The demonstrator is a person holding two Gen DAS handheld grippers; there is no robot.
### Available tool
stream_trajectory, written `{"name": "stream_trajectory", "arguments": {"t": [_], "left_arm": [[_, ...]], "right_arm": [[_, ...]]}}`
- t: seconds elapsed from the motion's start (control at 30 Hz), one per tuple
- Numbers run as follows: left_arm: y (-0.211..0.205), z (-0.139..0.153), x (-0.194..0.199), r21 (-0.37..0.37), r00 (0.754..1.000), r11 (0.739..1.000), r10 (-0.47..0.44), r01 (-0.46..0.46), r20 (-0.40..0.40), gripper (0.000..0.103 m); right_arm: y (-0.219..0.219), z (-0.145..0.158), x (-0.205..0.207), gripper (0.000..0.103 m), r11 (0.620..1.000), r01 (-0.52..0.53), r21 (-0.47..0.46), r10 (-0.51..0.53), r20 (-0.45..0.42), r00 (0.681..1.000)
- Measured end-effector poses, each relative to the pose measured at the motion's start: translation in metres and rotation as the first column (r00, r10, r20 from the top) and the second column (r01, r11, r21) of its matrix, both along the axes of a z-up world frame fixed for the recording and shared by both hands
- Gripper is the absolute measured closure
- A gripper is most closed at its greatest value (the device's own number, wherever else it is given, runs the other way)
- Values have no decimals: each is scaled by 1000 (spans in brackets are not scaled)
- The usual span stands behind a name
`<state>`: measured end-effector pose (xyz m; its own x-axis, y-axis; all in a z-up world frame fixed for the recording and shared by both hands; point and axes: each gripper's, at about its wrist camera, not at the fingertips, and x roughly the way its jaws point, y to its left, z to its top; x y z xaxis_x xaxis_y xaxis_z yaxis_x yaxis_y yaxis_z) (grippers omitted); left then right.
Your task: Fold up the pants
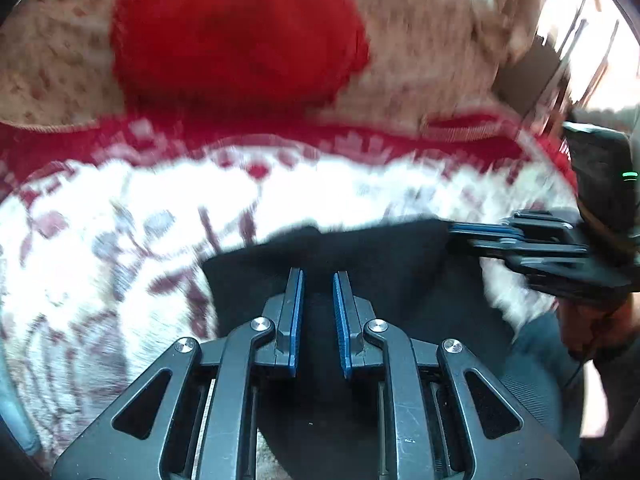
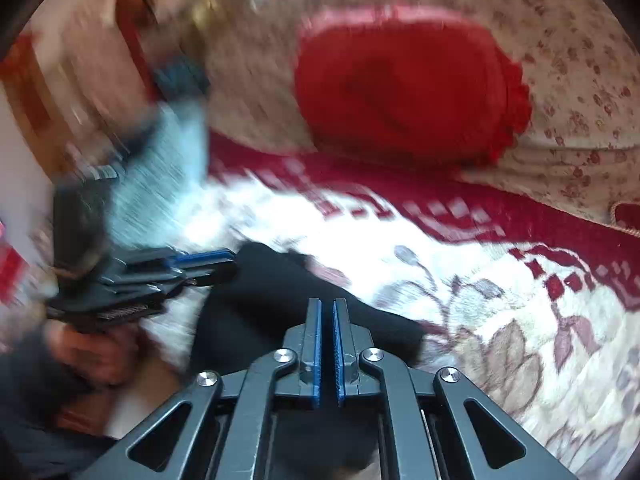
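Starting at the fingers: the left gripper (image 1: 318,280) has its fingers nearly together, only a narrow slot between the blue pads, and the black pants (image 1: 360,264) sit right under and ahead of the tips. Honestly I can't tell from this blurry frame whether any fabric is actually pinched in that slot or the tips are just hovering over it. The right gripper (image 2: 327,308) has its fingers practically closed, barely a sliver between the pads, and I don't see cloth caught there either; the pants run off toward 10 o'clock from its tips.

Where the pants are: a dark bunched strip lying on the white-and-red patterned blanket (image 2: 500,280), close to the person, with the two grippers near opposite ends of it. In the left view the right gripper pokes in from 3 o'clock, touching or just beside the fabric's edge.

What could go wrong, as I see it:
- If either set of fingers only has a thin bit of cloth or none, a lift will let the fabric slide out and the fold collapses.
- The pants look lumpy, so folding now probably bakes in a crooked crease.
- The fluffy blanket could get nipped along with the pants.
- The red cushion (image 1: 240,36) at 12 o'clock is well apart, so no worry there.
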<state>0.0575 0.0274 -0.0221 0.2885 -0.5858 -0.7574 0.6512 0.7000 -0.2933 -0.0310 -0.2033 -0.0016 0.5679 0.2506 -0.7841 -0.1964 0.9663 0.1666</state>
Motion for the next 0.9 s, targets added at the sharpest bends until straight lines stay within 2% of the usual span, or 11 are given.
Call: {"name": "stream_trajectory", "arguments": {"t": [0.03, 0.07, 0.23, 0.3, 0.37, 0.43, 0.53, 0.63, 0.73, 0.77, 0.9], "left_arm": [[0, -1, 0, -4, 1000, 1000, 11, -11, 5, 89], [1, -1, 1, -12, 1000, 1000, 24, -25, -15, 90], [30, 28, -8, -110, 998, 993, 54, -51, 27, 88], [50, 32, -10, -179, 995, 979, 102, -98, 11, 54], [78, 22, -15, -243, 984, 953, 177, -180, -34, 39], [91, 3, -12, -273, 973, 936, 195, -222, -120, 39], [89, -30, -5, -358, 942, 912, 80, -202, -327, 39], [82, -49, -3, -386, 915, 896, 49, -217, -401, 39], [78, -46, -7, -380, 918, 897, 65, -226, -391, 44], [76, -42, -8, -364, 921, 903, 76, -226, -381, 55], [57, -11, -13, -338, 952, 929, 44, -150, -303, 69]], "right_arm": [[0, -29, 12, 99, 993, 41, -108, -51, -95, 994], [-4, -37, 10, 99, 994, 66, -83, -71, -52, 996], [-46, -26, -6, 95, 964, 151, 218, -143, -51, 988], [-67, -19, -22, 74, 910, 200, 364, -214, -2, 977], [-85, -22, -42, 41, 850, 255, 461, -303, 32, 952], [-92, -34, -50, 41, 792, 266, 549, -335, 28, 942], [-82, -67, -35, 41, 734, 243, 635, -232, -103, 967], [-65, -84, -27, 48, 801, 203, 563, -172, -108, 979], [-54, -82, -26, 46, 824, 175, 539, -157, -79, 984], [-48, -80, -24, 47, 838, 151, 525, -136, -67, 988], [-40, -70, -21, 70, 830, 89, 551, -88, -28, 996]]}}
